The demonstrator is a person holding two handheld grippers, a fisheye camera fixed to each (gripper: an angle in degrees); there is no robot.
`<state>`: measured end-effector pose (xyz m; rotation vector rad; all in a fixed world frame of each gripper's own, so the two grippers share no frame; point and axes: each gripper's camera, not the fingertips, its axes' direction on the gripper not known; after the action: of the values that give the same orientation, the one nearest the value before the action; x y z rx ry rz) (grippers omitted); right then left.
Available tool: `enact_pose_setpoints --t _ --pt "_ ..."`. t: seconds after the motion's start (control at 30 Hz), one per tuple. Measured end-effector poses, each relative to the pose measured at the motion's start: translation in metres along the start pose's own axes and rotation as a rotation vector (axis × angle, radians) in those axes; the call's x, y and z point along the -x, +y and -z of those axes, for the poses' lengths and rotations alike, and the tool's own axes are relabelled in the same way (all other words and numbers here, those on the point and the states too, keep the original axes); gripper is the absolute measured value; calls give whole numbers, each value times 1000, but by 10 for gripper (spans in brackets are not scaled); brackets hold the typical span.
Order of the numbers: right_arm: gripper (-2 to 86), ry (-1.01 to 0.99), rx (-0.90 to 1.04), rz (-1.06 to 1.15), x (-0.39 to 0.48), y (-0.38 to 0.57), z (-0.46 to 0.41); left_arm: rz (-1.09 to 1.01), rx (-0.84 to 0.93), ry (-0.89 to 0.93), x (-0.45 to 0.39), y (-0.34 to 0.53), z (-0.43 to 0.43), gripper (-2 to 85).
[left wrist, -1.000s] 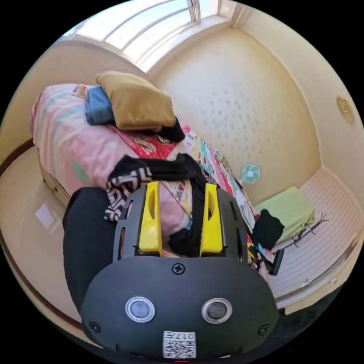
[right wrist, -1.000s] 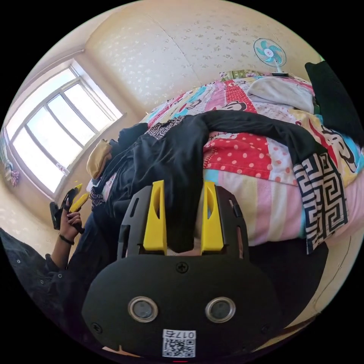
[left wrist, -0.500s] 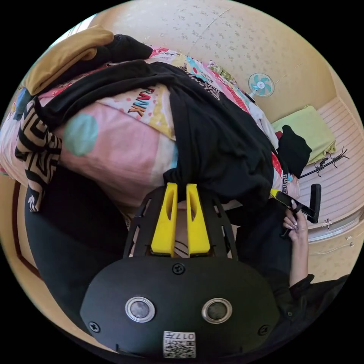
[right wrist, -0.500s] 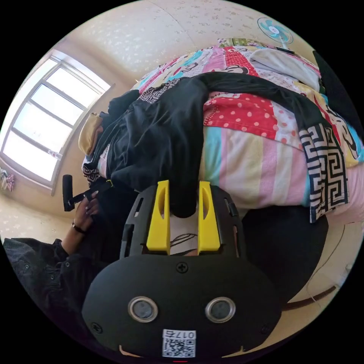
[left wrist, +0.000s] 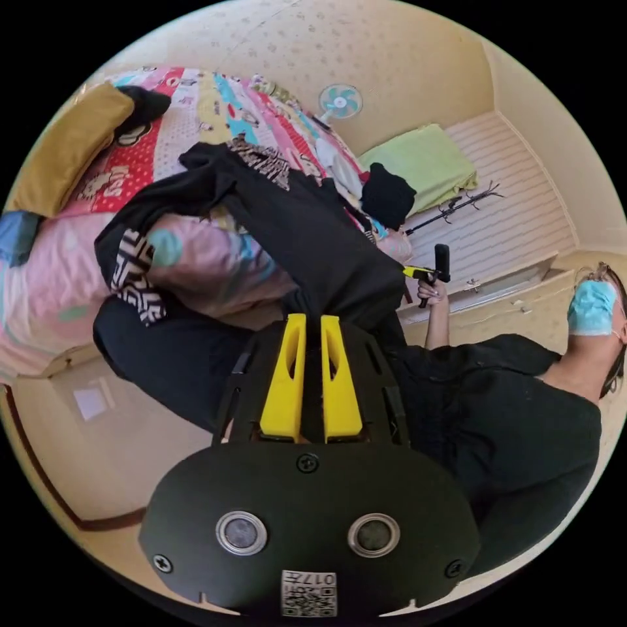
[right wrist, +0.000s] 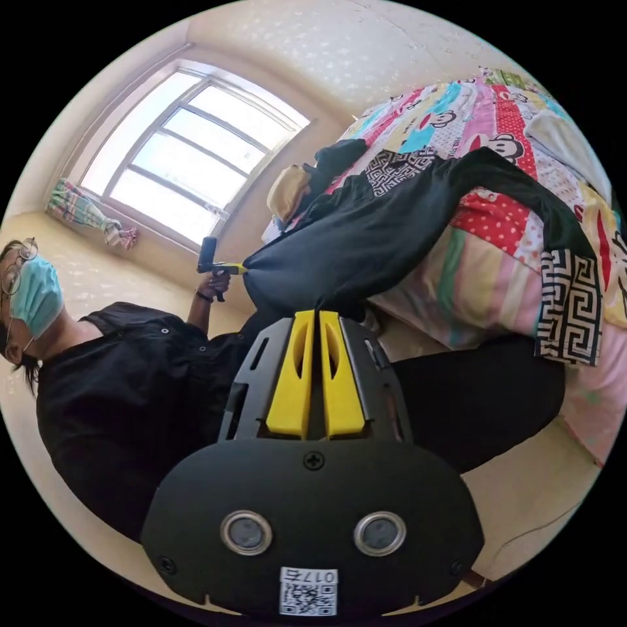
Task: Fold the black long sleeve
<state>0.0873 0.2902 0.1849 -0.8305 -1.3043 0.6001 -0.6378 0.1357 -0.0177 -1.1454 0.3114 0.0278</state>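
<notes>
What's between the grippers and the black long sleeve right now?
Nothing visible: the left gripper and right gripper are each shut on the hem of the black long sleeve.

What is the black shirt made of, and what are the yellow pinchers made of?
The black long sleeve looks like soft, matte knit cloth, maybe cotton: it drapes and stretches where the grippers pull its hem, with a woven-looking black-and-white patterned cuff. The right gripper and left gripper have yellow jaws that look like hard, smooth plastic with a dull sheen and moulded slots.
</notes>
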Motion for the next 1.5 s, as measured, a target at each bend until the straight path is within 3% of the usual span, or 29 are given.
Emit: enact_pose_setpoints --t 0.07,0.17,0.3,0.37,0.53,0.73,0.83,0.93,1.0,1.2,1.33,1.5 --pt "64 -2 -88 -119 -31 13 22 119 -6 -63 22 19 -2 62" --pt "88 -65 -466 -320 -84 52 75 215 -152 -67 40 39 20 66" --pt "110 -329 -908 -617 -156 110 99 129 -410 -21 27 32 34 67" --pt "119 -375 -978 -718 -172 117 96 35 -517 70 13 9 20 67" --pt "133 -471 -986 -830 -182 92 94 -30 -560 136 6 -54 -37 74" --pt "134 -384 -974 -1007 -195 57 116 -42 -528 -94 37 -73 -112 73" --pt "134 -488 -964 -1041 -196 39 107 -57 -632 65 62 -52 -110 61" --pt "128 -482 -1140 -1084 -197 47 102 -37 -612 162 81 -49 -103 49" --pt "117 -431 -1251 -1116 -201 59 107 -36 -629 182 84 -44 -101 42" --pt "85 -297 -1294 -1129 -209 54 126 -21 -643 241 90 -37 -95 32" --pt "87 -392 -1290 -1119 -211 52 123 -11 -648 267 94 -33 -91 -2" --pt "68 -352 -1303 -1173 -233 55 126 -5 -656 280 95 -30 -85 -8"
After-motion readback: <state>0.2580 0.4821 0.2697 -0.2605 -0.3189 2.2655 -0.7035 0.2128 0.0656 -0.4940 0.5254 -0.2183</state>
